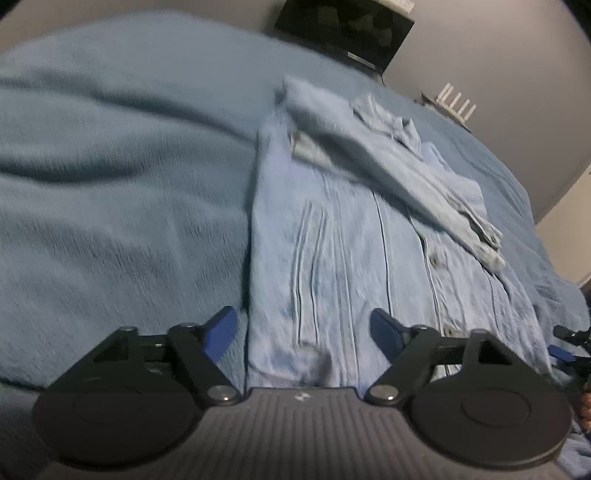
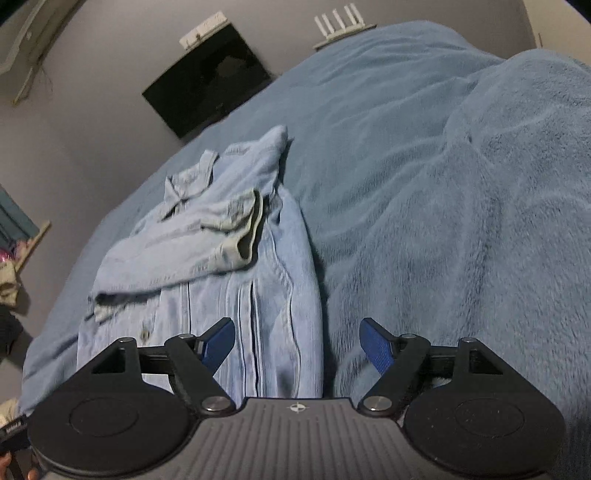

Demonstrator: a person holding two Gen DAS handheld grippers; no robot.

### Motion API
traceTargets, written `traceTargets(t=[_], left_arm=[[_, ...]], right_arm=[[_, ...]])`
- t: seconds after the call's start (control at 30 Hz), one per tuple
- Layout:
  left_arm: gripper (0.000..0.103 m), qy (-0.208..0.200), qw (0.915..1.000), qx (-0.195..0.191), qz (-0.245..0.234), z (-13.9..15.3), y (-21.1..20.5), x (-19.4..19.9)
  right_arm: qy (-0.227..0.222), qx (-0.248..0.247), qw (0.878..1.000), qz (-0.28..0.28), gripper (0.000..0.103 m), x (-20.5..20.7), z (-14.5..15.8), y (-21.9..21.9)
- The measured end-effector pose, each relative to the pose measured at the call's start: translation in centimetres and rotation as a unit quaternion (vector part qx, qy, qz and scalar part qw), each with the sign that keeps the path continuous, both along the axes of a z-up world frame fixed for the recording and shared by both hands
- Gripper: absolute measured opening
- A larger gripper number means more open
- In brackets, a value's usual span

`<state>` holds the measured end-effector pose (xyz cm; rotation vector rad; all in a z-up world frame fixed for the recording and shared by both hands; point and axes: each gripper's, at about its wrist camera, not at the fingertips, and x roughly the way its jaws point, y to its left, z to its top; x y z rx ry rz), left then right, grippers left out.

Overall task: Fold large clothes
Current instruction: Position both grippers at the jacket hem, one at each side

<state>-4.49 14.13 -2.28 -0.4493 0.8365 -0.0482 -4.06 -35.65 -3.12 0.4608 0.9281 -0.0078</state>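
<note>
A light blue denim jacket (image 1: pixel 351 236) lies front up on a blue blanket (image 1: pixel 122 166), its sides folded inward and both sleeves crossed over the chest. My left gripper (image 1: pixel 303 334) is open and empty, over the jacket's near hem at its left corner. My right gripper (image 2: pixel 297 341) is open and empty, over the hem's right corner, where the jacket (image 2: pixel 229 266) meets the blanket (image 2: pixel 443 203). The right gripper also shows at the right edge of the left wrist view (image 1: pixel 569 343).
A dark screen (image 1: pixel 347 33) hangs on the grey wall beyond the bed, with a white router (image 1: pixel 454 105) to its right. The blanket bulges up on the right (image 2: pixel 524 166). Shelves and clutter (image 2: pixel 14 251) stand at the left.
</note>
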Motion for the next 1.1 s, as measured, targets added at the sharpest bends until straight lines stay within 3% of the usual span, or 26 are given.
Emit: traceTargets(t=[0.1, 0.27, 0.57, 0.67, 0.83, 1.1], left_arm=[[0.064, 0.01, 0.9997, -0.022, 0.004, -0.3, 0.2, -0.6], [0.064, -0.008, 0.9979, -0.064, -0.01, 0.8, 0.3, -2.3], [0.065, 0.048, 0.9967, -0.065, 0.0, -1.2, 1.0, -1.3], [0.065, 0.059, 0.9956, -0.072, 0.015, -1.9, 1.7, -0.8], [0.064, 0.048, 0.9962, -0.073, -0.005, -2.8, 1.6, 0.3], [0.064, 0.063, 0.9959, -0.028, -0.059, -3.3, -1.0, 1.4]], right_arm=[[0.01, 0.003, 1.0, 0.015, 0.076, -1.3, 0.3, 0.6], [0.019, 0.003, 0.999, 0.041, 0.075, -3.3, 0.6, 2.1], [0.06, -0.053, 0.995, 0.056, 0.074, -3.8, 0.0, 4.3], [0.057, -0.045, 0.996, 0.045, 0.071, -4.0, 0.1, 3.9], [0.057, -0.025, 0.998, 0.025, 0.066, -4.0, -0.1, 2.7], [0.052, -0.005, 0.999, -0.009, 0.056, -3.4, -0.8, 1.7]])
